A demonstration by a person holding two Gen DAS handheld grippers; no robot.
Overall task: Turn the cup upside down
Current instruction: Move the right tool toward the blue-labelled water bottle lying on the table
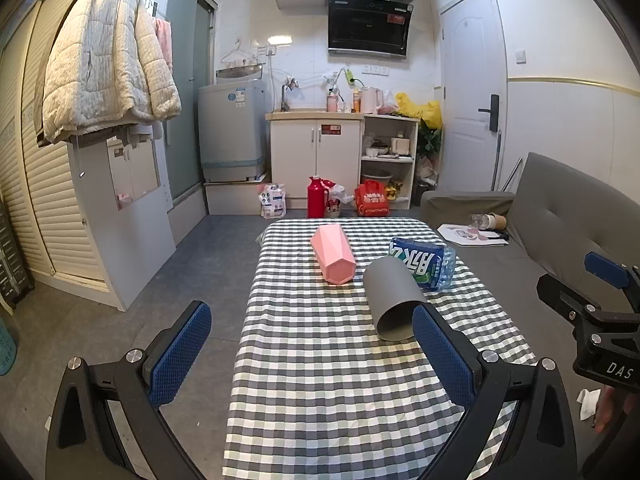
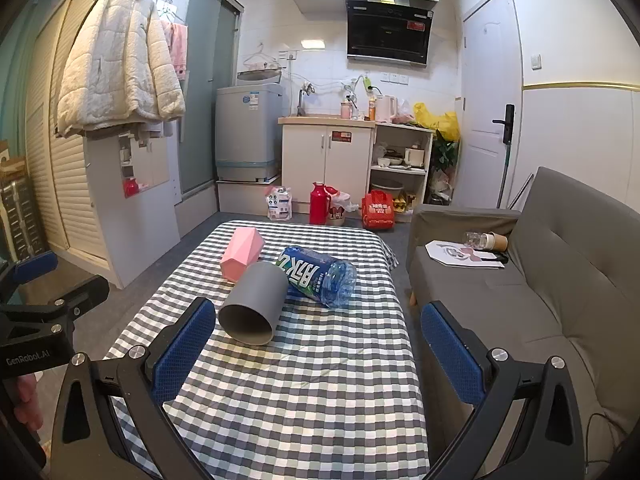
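Note:
A grey cup (image 1: 390, 302) (image 2: 254, 304) lies on its side on the checked tablecloth (image 1: 320, 380) (image 2: 320, 380), its open mouth facing me. A pink faceted cup (image 1: 333, 254) (image 2: 241, 254) also lies on its side, farther back and to the left. My left gripper (image 1: 312, 352) is open and empty, short of the grey cup, whose mouth sits just beyond its right finger. My right gripper (image 2: 320, 352) is open and empty too, with the grey cup just past its left finger. The right gripper's body shows at the right edge of the left wrist view.
A blue-labelled water bottle (image 1: 424, 262) (image 2: 318, 276) lies on its side against the grey cup's far end. A grey sofa (image 2: 540, 300) stands close to the table's right side. Bare floor runs along the left, with a white cabinet (image 1: 120, 216) beyond.

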